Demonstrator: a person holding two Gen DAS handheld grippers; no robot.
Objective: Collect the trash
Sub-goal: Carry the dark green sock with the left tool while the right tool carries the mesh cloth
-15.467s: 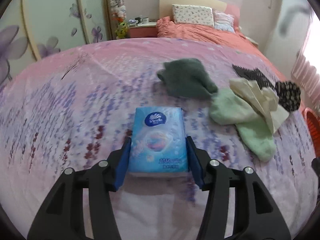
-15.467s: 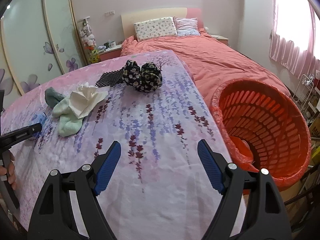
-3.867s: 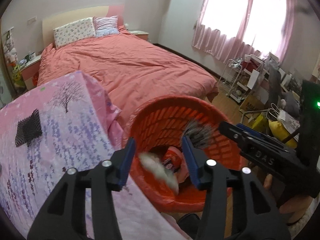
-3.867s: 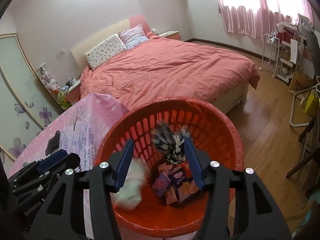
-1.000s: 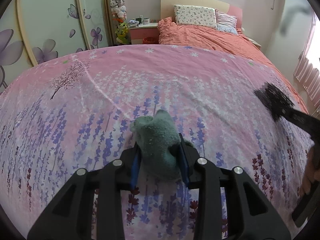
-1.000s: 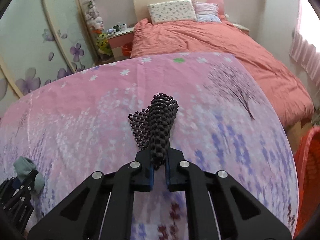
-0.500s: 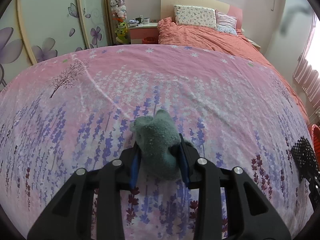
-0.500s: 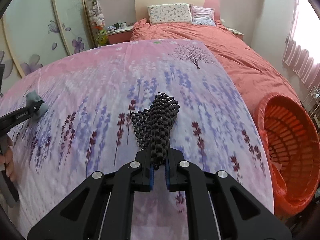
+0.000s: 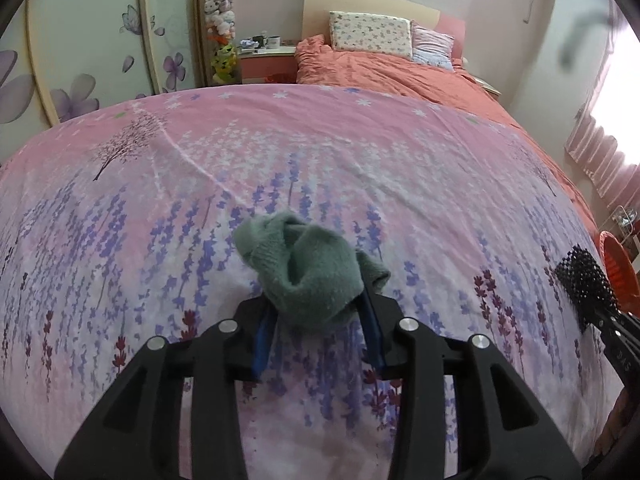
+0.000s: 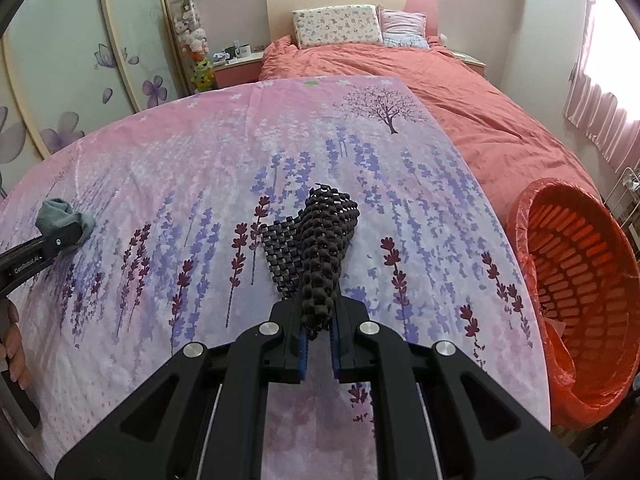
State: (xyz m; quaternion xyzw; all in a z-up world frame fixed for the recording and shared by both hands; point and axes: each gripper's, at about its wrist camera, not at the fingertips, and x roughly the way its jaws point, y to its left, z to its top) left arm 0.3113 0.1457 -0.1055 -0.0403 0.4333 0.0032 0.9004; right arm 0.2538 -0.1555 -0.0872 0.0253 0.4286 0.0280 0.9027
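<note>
Two claws each hold one soft thing over the big pink cloth (image 10: 168, 184) with purple flowers. Off the cloth's right edge sits the red basket (image 10: 576, 264), well apart from both claws. It looks like some bits lie at its bottom, but that part is hard to see.

The right claw (image 10: 319, 338) is squeezed tight on the black net (image 10: 320, 240), which sticks up from its tips. The left claw (image 9: 318, 334) is closed around the green sock (image 9: 308, 268); its jaws have just been opening a little, but the sock is still between them, and the pads seem to touch it.

I think this is the carry step: both things are picked up. Next, both hands need to swing right, get over the basket, and let go.
</note>
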